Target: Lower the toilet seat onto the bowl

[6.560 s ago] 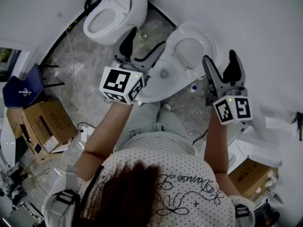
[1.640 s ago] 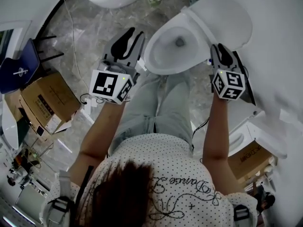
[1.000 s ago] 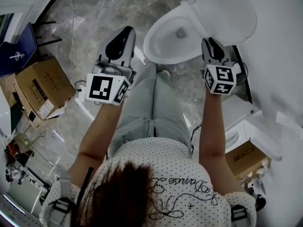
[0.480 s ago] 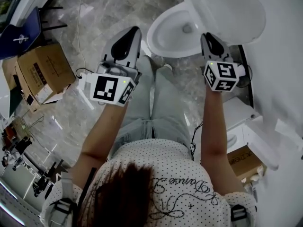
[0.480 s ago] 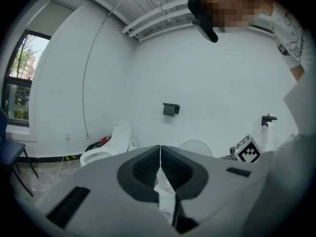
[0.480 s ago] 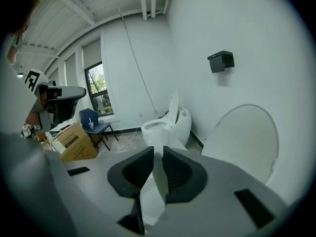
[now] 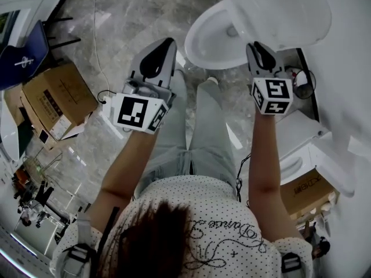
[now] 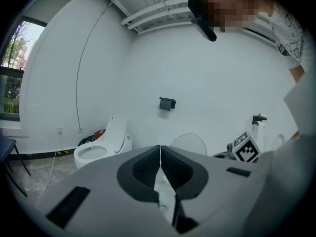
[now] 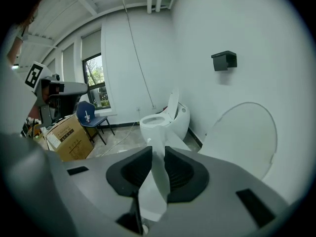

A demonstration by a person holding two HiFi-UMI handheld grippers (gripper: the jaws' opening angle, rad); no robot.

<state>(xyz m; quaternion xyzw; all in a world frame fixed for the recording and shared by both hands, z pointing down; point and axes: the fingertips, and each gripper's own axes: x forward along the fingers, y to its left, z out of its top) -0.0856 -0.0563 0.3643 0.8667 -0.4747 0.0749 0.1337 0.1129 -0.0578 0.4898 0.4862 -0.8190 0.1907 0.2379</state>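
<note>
The white toilet bowl stands at the top of the head view, with its lid raised behind it. My right gripper sits at the bowl's right rim. In the right gripper view a thin white edge of the toilet seat fills the gap between its pads. Those jaws have just opened a little with the seat edge still between them. The raised lid shows to its right. My left gripper hovers left of the bowl over the floor, shut and holding nothing.
A second toilet stands further along the wall. A cardboard box and a blue chair are at the left. Another box and a white fixture lie at the right. The person's legs are before the bowl.
Both grippers stood wide open several seconds ago and are narrow now. Over the last second the toilet has slid up and right in the head view, while both grippers drifted slightly.
</note>
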